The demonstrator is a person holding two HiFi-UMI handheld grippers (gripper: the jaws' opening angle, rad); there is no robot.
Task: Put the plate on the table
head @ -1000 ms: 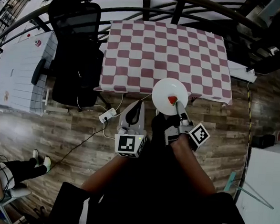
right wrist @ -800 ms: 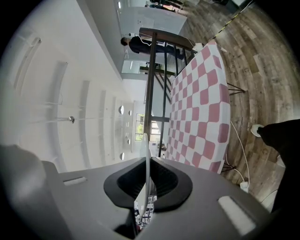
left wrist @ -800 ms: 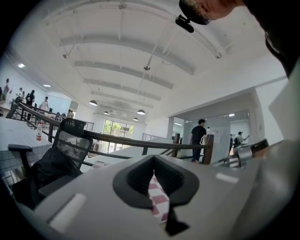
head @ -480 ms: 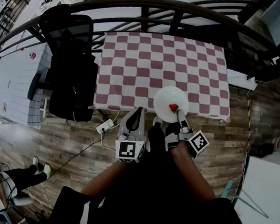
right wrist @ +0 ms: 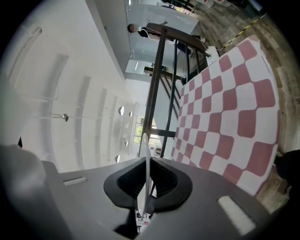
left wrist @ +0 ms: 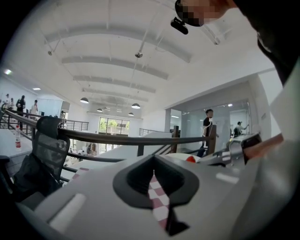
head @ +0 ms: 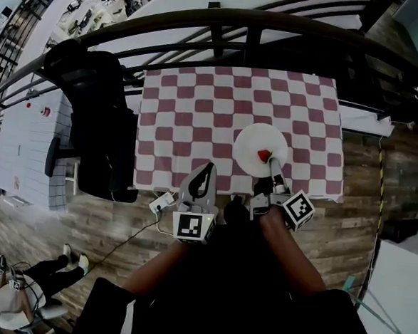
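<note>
placing step: right gripper (head: 270, 164) fingers clamp white plate (head: 256, 143) by rim, over checked surface (head: 191, 119). left gripper (head: 202, 181) fingers together, empty. next: lower plate flat, then release.

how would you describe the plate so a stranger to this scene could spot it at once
Find the table covered in red-and-white checks beside the dark railing. Over its near right part is a round white plate, its near edge pinched in the right claw. It alone is plain white against the checks, with a small red thing on it.
</note>
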